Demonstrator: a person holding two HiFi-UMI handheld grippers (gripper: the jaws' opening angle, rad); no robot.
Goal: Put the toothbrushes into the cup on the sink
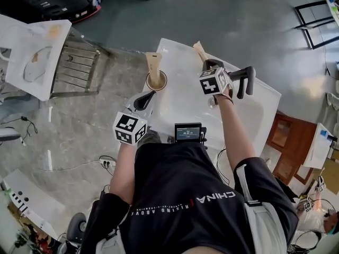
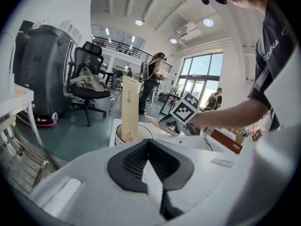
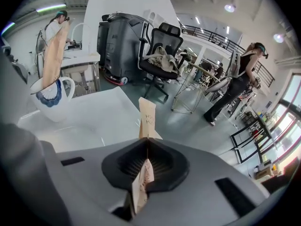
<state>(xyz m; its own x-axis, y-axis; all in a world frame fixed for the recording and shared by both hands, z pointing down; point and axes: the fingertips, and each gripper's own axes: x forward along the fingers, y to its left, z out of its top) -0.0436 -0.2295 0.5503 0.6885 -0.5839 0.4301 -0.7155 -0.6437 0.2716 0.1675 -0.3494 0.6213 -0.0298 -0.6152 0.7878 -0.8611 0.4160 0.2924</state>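
Note:
On the white sink (image 1: 183, 107) stands a white cup (image 1: 155, 81) with blue print (image 3: 49, 98), and one paper-wrapped toothbrush (image 1: 153, 65) stands upright in it. My right gripper (image 1: 204, 62) is over the sink's far edge, to the right of the cup. It is shut on a second paper-wrapped toothbrush (image 3: 146, 119), whose end sticks out past the fingertips (image 1: 199, 50). My left gripper (image 1: 146, 99) hovers just in front of the cup (image 2: 126, 132), jaws shut with nothing between them.
A black faucet (image 1: 244, 80) rises at the sink's right side. A metal rack (image 1: 79, 62) and a white board stand to the left, a wooden cabinet (image 1: 286, 142) to the right. Office chairs and people are in the room beyond.

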